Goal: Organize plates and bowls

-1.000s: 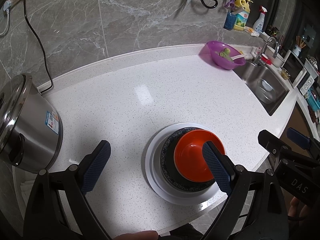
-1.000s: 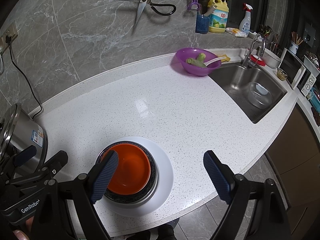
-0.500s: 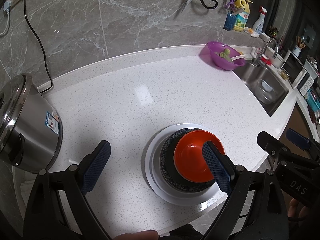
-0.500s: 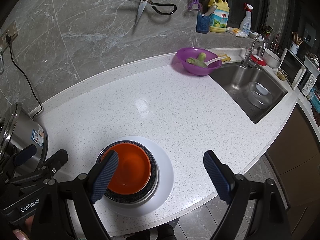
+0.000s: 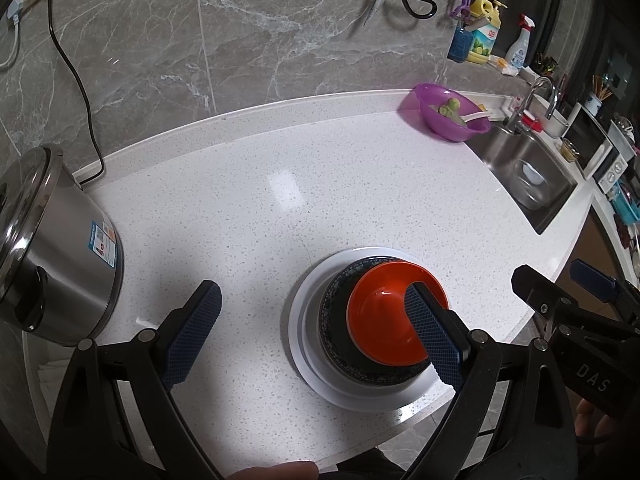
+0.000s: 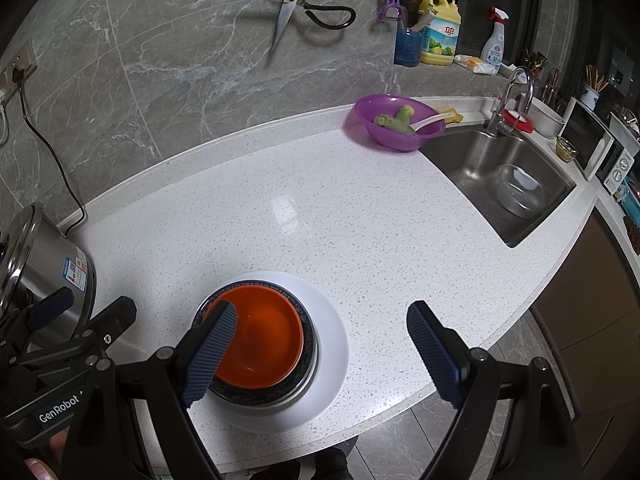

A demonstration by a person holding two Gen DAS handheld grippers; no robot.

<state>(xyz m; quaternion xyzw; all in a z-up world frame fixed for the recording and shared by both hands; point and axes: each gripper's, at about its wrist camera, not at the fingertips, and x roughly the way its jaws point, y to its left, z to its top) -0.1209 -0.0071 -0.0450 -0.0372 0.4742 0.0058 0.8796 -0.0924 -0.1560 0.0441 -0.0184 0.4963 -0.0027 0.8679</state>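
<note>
Orange bowl [image 6: 266, 336] sits nested in a dark bowl [image 6: 308, 356] on a white plate [image 6: 332, 344] near the desk's [image 5: 280, 184] front edge. Likely rigid, glossy, breakable; grip by the rim. Both left gripper [image 5: 316, 336] and right gripper [image 6: 320, 344] have jaws spread wide, holding nothing.

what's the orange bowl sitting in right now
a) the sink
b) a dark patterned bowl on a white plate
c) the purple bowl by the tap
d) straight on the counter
b: the orange bowl is nested inside a dark patterned bowl, which stands on a white plate near the front edge of the counter, well apart from the sink and the purple bowl.
</note>
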